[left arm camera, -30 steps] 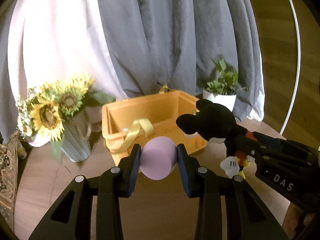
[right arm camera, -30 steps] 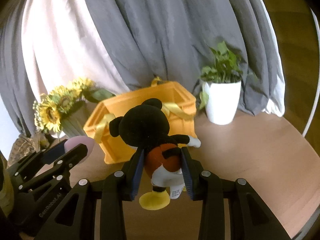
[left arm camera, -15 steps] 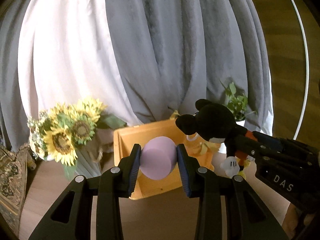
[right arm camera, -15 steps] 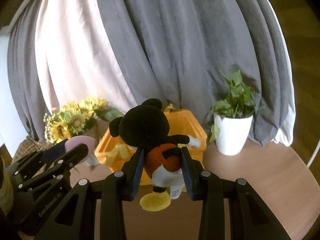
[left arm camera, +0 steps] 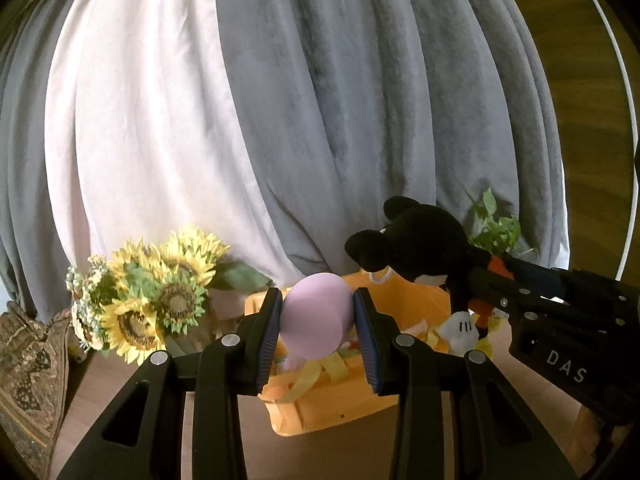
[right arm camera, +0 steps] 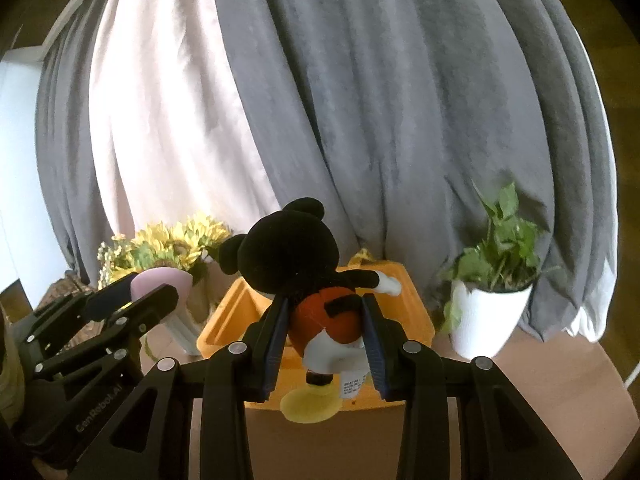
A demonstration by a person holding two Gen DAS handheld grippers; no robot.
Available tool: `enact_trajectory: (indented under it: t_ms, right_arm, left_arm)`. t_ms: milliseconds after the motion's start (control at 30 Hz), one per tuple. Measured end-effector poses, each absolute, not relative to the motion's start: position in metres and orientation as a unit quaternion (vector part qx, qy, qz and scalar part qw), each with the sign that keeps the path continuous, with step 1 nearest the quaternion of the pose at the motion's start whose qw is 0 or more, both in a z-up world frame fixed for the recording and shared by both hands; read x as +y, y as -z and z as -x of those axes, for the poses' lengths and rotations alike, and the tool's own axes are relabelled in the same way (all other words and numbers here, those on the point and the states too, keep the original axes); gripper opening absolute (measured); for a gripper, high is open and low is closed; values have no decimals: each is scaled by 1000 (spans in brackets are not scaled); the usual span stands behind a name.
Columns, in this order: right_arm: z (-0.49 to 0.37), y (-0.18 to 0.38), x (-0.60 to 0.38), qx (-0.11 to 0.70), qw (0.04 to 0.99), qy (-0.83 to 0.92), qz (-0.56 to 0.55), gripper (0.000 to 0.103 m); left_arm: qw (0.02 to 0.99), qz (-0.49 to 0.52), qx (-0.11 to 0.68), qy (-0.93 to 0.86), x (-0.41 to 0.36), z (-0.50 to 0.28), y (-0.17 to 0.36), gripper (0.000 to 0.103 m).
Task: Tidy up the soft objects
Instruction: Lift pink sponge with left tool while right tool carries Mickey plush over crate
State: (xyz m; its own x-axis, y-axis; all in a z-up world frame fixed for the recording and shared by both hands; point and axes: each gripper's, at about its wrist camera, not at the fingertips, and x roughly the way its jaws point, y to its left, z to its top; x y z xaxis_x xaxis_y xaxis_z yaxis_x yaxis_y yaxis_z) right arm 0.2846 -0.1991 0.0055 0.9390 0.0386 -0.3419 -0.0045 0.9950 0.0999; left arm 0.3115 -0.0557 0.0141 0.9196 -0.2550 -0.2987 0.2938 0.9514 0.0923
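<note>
Got 2 loads up: left gripper (left arm camera: 316,330) clamping squishy lilac foam blob (left arm camera: 315,322), right gripper (right arm camera: 325,340) pinching black mouse plush (right arm camera: 304,280). Orange plastic basket (left arm camera: 340,404) straight ahead, below both, left closer I think.

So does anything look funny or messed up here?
Nothing looks broken or spilled. The left gripper holds a pink squishy toy and the right gripper holds a mouse plush by its body, feet dangling, both above the orange basket. The sunflowers and potted plant stand upright.
</note>
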Motion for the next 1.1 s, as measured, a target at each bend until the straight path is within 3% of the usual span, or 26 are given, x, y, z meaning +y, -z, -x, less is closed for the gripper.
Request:
enact_trajectory:
  t_ms: [600,1100]
  right_arm:
    - [-344,-12,-215,169,984,-46,-17,37]
    - [-411,15,-221,198,977,-75,16,38]
  left_arm:
    - [978,-75,150,125,-84,-365,-12,36]
    - [969,-85,205,112,-99,-430,28,36]
